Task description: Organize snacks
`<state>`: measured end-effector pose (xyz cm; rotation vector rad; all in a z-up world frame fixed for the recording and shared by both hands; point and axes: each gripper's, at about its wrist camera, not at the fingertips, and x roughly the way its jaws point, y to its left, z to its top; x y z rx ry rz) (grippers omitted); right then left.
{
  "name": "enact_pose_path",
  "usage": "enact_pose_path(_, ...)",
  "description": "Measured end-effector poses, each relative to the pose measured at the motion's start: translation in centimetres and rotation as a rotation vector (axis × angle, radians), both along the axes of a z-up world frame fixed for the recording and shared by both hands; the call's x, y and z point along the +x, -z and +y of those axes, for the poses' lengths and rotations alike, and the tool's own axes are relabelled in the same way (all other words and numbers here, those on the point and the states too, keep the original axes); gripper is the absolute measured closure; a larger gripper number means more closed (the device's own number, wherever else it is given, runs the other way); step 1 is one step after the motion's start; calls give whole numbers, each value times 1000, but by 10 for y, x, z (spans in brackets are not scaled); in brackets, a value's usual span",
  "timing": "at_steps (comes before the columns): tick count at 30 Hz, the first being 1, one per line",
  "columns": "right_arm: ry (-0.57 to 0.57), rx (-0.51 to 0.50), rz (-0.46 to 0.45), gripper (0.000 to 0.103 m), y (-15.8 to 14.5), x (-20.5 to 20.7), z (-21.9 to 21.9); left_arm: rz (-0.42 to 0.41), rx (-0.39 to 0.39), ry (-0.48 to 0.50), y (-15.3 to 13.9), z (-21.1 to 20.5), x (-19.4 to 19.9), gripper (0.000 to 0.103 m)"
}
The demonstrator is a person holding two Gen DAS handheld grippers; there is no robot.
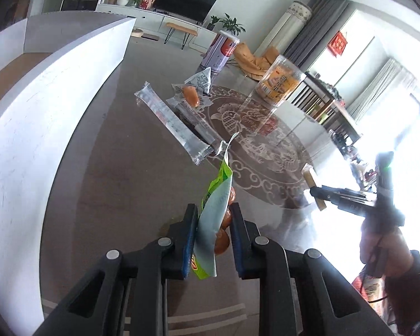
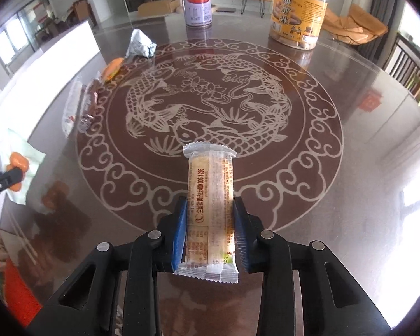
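Observation:
My left gripper is shut on a green and white packet of small orange sausages, which hangs edge-on above the table. In the right wrist view that packet shows at the far left, by a white box. My right gripper is shut on a clear-wrapped beige snack bar, held lengthwise over the table's fish pattern. The left wrist view shows the right gripper at the right with that bar, partly lost in window glare.
A white open box runs along the table's left side. Beside it lie long silver packets, a wrapped orange bun and a grey triangular packet. A white can and a clear jar stand at the far edge.

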<state>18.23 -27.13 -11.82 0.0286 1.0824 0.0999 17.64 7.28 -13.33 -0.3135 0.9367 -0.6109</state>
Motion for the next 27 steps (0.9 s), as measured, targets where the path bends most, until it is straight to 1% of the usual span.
enact_pose_path(2,15,41,-39,70,-12,-14,-2,4,-91,7,-5,7,-6,81)
enact_pose_path(3,21,70,-63,70,-18,-22,-4,6,-128,11,-8,11,-8,81)
enact_pose_path(4,26,82,-68,70,-20,-27,-6,10,-161,12,-12,15,-11,81)
enact_pose_path(6,24,89,-50,70,-19,-32,-6,11,-194,7,-19,21,-14,81)
enact_pose_path(8,15,92,-31,70,-16,-34,-5,2,-203,-12,-30,32,-18,82)
enact_pose_path(11,-9,126,-12,70,-16,-34,7,-36,-158,-60,-54,58,-22,82)
enact_pose_path(12,-33,146,-7,70,-18,-33,18,-44,-134,-86,-62,69,-22,82)
enact_pose_path(14,-112,180,-17,70,-30,-26,54,-67,-80,-153,-82,100,-21,82)
enact_pose_path(16,-204,235,-45,70,-52,-18,97,-95,-2,-228,-101,129,-18,82)
enact_pose_path(18,-316,293,-88,70,-85,-8,150,-130,117,-313,-120,160,-13,82)
enact_pose_path(19,-372,316,-111,70,-102,-3,177,-138,161,-349,-127,174,-10,81)
enact_pose_path(20,-429,339,-134,70,-120,2,206,-144,209,-393,-134,188,-7,78)
enact_pose_path(21,-471,361,-148,70,-134,6,229,-152,256,-429,-139,199,-4,62)
enact_pose_path(22,-512,389,-162,68,-148,12,255,-161,309,-463,-142,208,0,32)
enact_pose_path(23,-544,420,-171,63,-160,17,277,-174,371,-509,-146,218,2,15)
enact_pose_path(24,-577,461,-179,52,-172,24,300,-204,426,-562,-150,226,2,1)
enact_pose_path(25,-594,483,-182,24,-178,27,312,-226,452,-593,-152,231,-3,1)
enact_pose_path(26,-603,500,-201,21,-186,29,323,-229,468,-611,-154,236,-3,1)
enact_pose_path(27,-601,505,-228,21,-192,27,325,-220,461,-615,-154,240,-3,1)
